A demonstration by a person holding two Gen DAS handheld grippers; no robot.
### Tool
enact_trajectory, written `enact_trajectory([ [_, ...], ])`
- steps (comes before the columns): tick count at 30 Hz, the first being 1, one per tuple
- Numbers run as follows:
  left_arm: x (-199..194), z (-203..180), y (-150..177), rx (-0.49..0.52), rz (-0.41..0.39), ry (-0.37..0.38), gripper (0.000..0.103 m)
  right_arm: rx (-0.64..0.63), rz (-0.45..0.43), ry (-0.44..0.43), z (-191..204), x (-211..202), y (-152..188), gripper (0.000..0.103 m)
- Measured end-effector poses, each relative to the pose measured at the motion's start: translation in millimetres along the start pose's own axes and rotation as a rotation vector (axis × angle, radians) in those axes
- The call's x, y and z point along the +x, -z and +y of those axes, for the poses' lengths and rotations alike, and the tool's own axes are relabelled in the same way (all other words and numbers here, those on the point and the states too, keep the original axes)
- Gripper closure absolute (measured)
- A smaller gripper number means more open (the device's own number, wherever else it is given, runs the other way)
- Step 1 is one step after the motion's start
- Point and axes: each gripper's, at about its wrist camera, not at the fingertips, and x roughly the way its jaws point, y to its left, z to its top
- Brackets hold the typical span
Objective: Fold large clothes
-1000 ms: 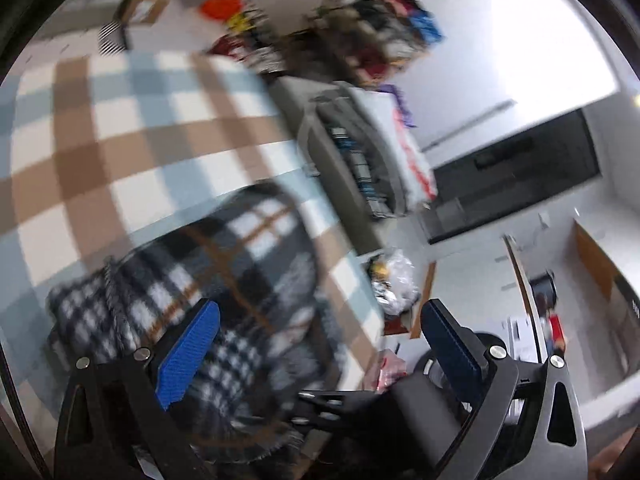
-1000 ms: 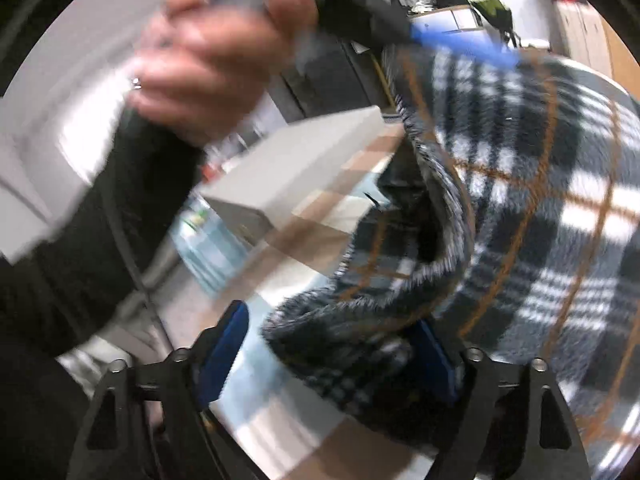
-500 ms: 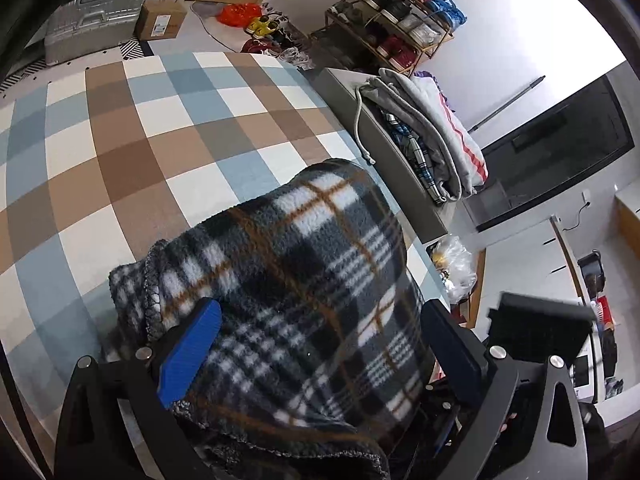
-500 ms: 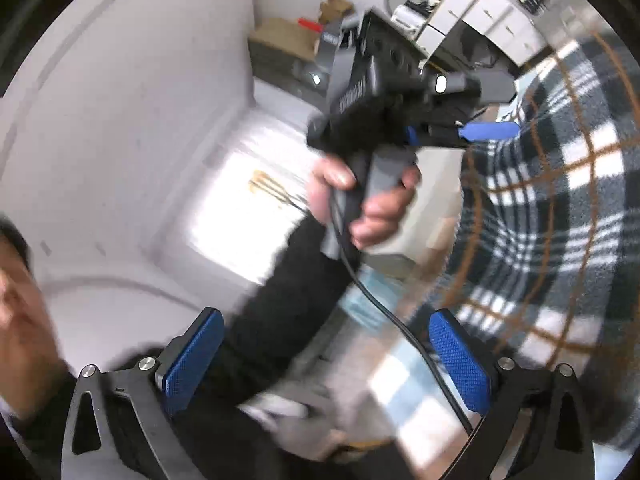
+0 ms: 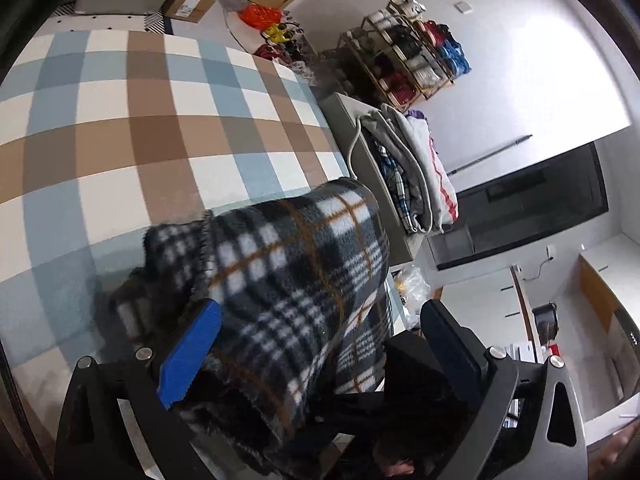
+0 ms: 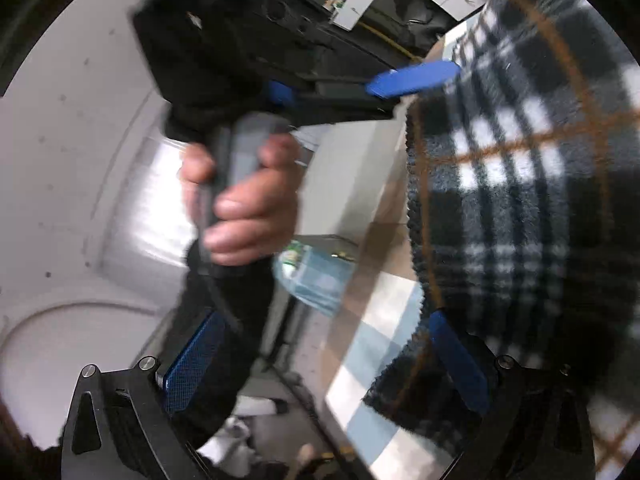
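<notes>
Mid-fold: the plaid fleece (image 5: 296,280) is lying bunched between the wide-open left gripper (image 5: 320,352) fingers, the right gripper (image 6: 328,364) gaping beside its edge, both gripping nothing.

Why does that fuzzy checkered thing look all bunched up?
The plaid fleece is heaped in a lump on the checked cloth, one end hanging off its edge. It sits between the open left claw, not clamped.

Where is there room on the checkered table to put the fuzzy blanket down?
The checkered table is bare beyond the plaid blanket, out to its far edge. It is crowded on the right: a grey box stacked with clothes, then a shoe rack.
</notes>
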Motion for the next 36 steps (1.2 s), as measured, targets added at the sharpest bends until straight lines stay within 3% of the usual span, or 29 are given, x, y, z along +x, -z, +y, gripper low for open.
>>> enact_trajectory([
  [7, -17, -29, 6, 0.075, -0.088, 0.095, 0.005, -0.009, -0.039, 0.058, 4, 10, 8, 0.000],
  [12, -2, -49, 8, 0.127, -0.070, 0.186, 0.005, -0.023, -0.066, 0.009, 10, 9, 26, 0.000],
  [15, 20, -45, 13, 0.142, -0.037, 0.145, 0.005, -0.012, -0.089, -0.070, 8, -7, 40, 0.000],
  [18, 47, -22, 20, 0.087, 0.018, 0.032, 0.005, -0.011, -0.112, -0.131, 12, -27, 58, 0.000],
  [20, 54, -12, 25, 0.081, 0.013, -0.003, 0.006, -0.020, -0.118, -0.150, 18, -45, 72, 0.000],
  [25, 44, -14, 38, 0.124, -0.042, -0.061, 0.005, -0.028, -0.199, -0.066, 26, -97, 96, 0.000],
  [30, 23, -19, 42, 0.129, -0.097, -0.254, 0.005, -0.007, -0.305, 0.028, 16, -145, 82, 0.000],
  [32, 6, -29, 49, 0.116, -0.192, -0.402, 0.005, -0.008, -0.338, 0.075, 13, -155, 77, 0.000],
  [33, -1, -34, 53, 0.119, -0.222, -0.394, 0.005, -0.004, -0.345, 0.086, 5, -154, 68, 0.000],
  [36, -24, -63, 73, 0.139, -0.279, -0.193, 0.005, 0.021, -0.345, 0.090, -10, -152, 52, 0.000],
])
